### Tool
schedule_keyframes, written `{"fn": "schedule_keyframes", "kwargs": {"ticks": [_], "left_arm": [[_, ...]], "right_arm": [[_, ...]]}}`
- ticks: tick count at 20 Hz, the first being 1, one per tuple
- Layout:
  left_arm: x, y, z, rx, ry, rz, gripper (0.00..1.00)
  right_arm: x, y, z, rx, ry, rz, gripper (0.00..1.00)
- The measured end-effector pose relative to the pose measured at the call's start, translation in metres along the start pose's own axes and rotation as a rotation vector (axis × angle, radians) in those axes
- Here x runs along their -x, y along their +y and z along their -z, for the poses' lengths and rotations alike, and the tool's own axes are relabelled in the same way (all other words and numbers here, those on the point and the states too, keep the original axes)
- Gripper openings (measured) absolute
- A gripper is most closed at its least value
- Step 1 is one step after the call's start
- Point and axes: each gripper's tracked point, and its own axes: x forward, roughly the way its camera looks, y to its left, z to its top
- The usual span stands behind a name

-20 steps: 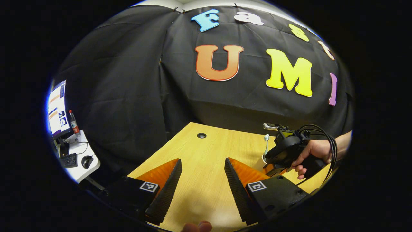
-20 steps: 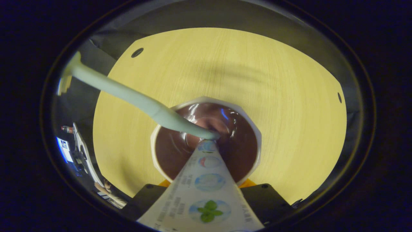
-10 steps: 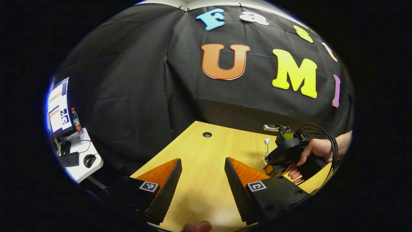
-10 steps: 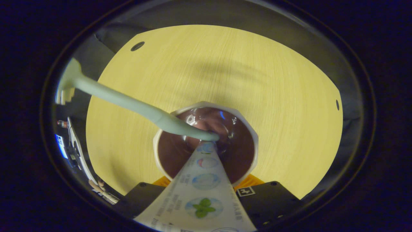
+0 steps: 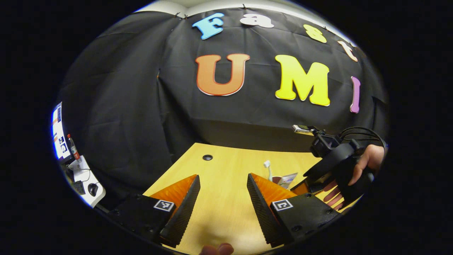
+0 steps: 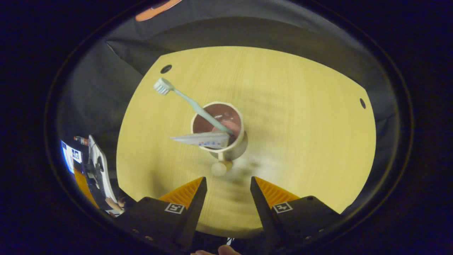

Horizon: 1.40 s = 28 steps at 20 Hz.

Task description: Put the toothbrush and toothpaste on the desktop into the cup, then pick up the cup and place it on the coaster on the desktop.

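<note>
The cup (image 6: 231, 147) stands on the wooden desk (image 6: 300, 141), pale outside and brown inside, its knobbed handle (image 6: 218, 168) pointing toward my right gripper. A pale green toothbrush (image 6: 187, 101) leans out of it to the left, head up. The white toothpaste tube (image 6: 200, 139) rests in it too, tilted left over the rim. My right gripper (image 6: 226, 193) hangs open above and just short of the cup, holding nothing. My left gripper (image 5: 223, 184) is open over bare desk. In the left gripper view the cup (image 5: 276, 179), toothbrush (image 5: 268, 166) and toothpaste (image 5: 287, 179) sit behind its right finger.
A hand (image 5: 366, 161) holds the right gripper at the right of the left gripper view. Cable holes (image 6: 166, 68) (image 6: 362, 103) mark the desk's far corners. Off the left edge stands a white side table (image 5: 85, 179) with a monitor, bottle and keyboard.
My right gripper let go of the toothpaste, opened and drew back up from the cup. The tube now leans in the cup. The left gripper turned slightly.
</note>
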Motion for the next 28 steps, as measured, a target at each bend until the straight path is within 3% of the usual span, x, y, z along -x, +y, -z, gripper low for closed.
{"fn": "schedule_keyframes", "kwargs": {"ticks": [6, 10, 12, 13, 15, 17, 18, 22, 23, 26, 27, 28], "left_arm": [[0.003, -0.082, -0.059, -0.025, -0.073, 0.138, 0.85], [0.019, -0.133, -0.116, -0.028, -0.154, 0.200, 0.84], [0.032, -0.149, -0.139, -0.024, -0.189, 0.225, 0.84], [0.039, -0.155, -0.149, -0.022, -0.202, 0.232, 0.92], [0.053, -0.161, -0.164, -0.022, -0.232, 0.237, 0.92], [0.068, -0.162, -0.175, -0.034, -0.265, 0.232, 0.92], [0.074, -0.162, -0.177, -0.038, -0.278, 0.230, 0.84], [0.091, -0.159, -0.170, -0.028, -0.292, 0.225, 0.84], [0.092, -0.158, -0.168, -0.027, -0.291, 0.221, 0.84], [0.095, -0.156, -0.163, -0.028, -0.292, 0.204, 0.84], [0.095, -0.156, -0.165, -0.027, -0.296, 0.201, 0.92], [0.094, -0.155, -0.166, -0.026, -0.301, 0.198, 0.92]], "right_arm": [[0.115, -0.090, -0.005, -0.134, -0.328, 0.067, 0.74], [0.210, -0.123, -0.031, -0.131, -0.710, 0.096, 0.75], [0.263, -0.143, -0.035, -0.080, -0.916, 0.168, 0.75], [0.283, -0.147, -0.037, -0.061, -1.001, 0.195, 0.75], [0.309, -0.147, -0.035, -0.052, -1.124, 0.218, 0.76], [0.323, -0.149, -0.032, -0.051, -1.189, 0.228, 0.76], [0.328, -0.148, -0.029, -0.056, -1.215, 0.221, 0.76], [0.342, -0.150, -0.017, -0.070, -1.300, 0.221, 0.73], [0.347, -0.149, -0.012, -0.059, -1.311, 0.224, 0.77], [0.352, -0.142, -0.006, -0.011, -1.342, 0.236, 0.78], [0.352, -0.140, -0.005, -0.002, -1.347, 0.233, 0.80], [0.352, -0.137, -0.004, 0.008, -1.349, 0.227, 0.83]]}}
